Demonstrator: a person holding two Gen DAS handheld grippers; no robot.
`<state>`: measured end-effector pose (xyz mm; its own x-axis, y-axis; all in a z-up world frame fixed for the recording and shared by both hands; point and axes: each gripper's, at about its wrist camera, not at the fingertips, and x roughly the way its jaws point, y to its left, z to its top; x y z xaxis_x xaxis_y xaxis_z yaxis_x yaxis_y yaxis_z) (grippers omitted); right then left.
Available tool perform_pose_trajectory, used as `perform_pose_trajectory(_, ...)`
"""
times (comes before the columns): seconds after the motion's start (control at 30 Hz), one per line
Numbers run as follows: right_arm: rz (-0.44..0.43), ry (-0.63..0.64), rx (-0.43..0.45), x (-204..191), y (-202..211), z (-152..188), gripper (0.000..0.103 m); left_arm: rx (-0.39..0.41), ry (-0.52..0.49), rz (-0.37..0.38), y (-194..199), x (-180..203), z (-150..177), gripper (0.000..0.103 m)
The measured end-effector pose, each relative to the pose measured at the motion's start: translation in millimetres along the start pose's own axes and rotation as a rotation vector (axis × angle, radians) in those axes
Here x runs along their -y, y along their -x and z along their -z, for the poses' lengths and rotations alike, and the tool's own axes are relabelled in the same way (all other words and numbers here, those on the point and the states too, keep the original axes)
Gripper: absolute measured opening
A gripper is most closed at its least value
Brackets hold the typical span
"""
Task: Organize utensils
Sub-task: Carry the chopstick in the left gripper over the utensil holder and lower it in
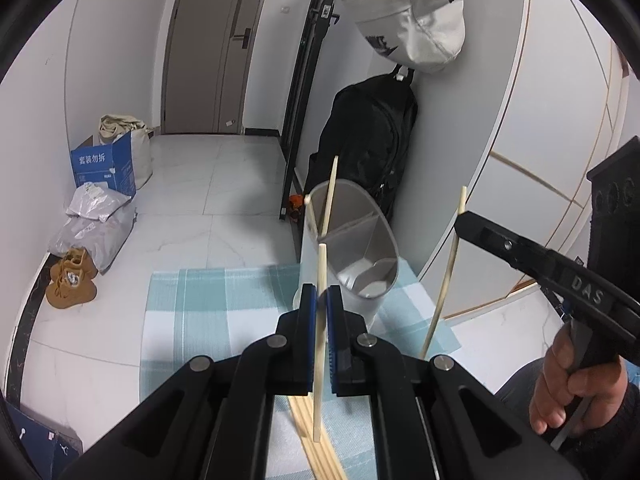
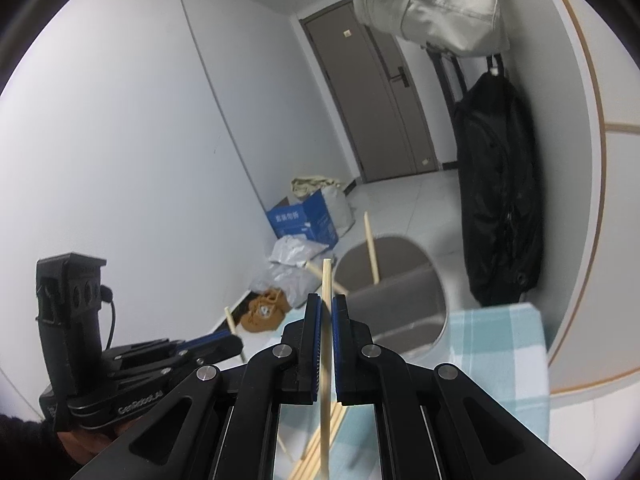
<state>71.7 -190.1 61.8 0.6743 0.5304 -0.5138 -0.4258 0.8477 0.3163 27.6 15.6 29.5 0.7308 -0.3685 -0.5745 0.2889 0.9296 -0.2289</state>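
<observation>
I hold two grippers above a surface covered by a blue-and-white checked cloth point(image 1: 208, 320). The left gripper point(image 1: 322, 300) has its jaws closed on one wooden chopstick point(image 1: 320, 344), which stands nearly upright between the blue pads, its top just above the jaw tips and its lower end hanging clear over the cloth. The right gripper point(image 2: 327, 312) likewise has its jaws closed on a second chopstick point(image 2: 326, 360), also close to vertical. In the left wrist view I see the right gripper point(image 1: 464, 220) entering from the right side, with its chopstick point(image 1: 446, 276) slanting down toward the cloth and a hand point(image 1: 576, 380) wrapped around the handle. In the right wrist view I see the left gripper point(image 2: 236, 344) low at the left, its chopstick point(image 2: 234, 332) projecting above and below the jaw tips. A grey utensil holder point(image 1: 352, 256) with an inner divider stands on the cloth just beyond the left gripper; two chopsticks point(image 1: 330, 196) already lean inside its rear compartment. More chopsticks point(image 1: 316, 452) lie in a bundle on the cloth beneath the left gripper. Beyond the surface are a black bag point(image 1: 372, 136) hanging on the wall, a white bag point(image 1: 408, 16) above it, a blue box point(image 1: 108, 168) and brown shoes point(image 1: 72, 280) on the floor.
</observation>
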Motion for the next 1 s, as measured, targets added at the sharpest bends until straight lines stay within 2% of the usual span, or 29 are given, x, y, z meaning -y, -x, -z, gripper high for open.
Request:
perform_pose_trajectory(0.17, 0.001, 0.012, 0.044, 5, 3, -31, 0.004, 0.036, -0.029, 0.0, 8, 9, -25, 0.001)
perform_pose_trajectory(0.37, -0.006, -0.003, 0.085, 9, 3, -70, 0.004, 0.083, -0.015, 0.014, 15, 12, -66, 0.001)
perform_pose_trajectory(0.63, 0.014, 0.013, 0.131, 14, -8, -125, 0.004, 0.15, -0.015, 0.019, 9, 18, -113, 0.001)
perform_pose_trajectory(0.77, 0.033, 0.028, 0.138, 20, -22, -141, 0.004, 0.174, -0.009, 0.027, -2, 18, -129, 0.001)
perform_pose_trajectory(1.0, 0.032, -0.015, 0.135, 43, -52, -153, 0.004, 0.177, -0.008, 0.03, -34, 14, -136, 0.001)
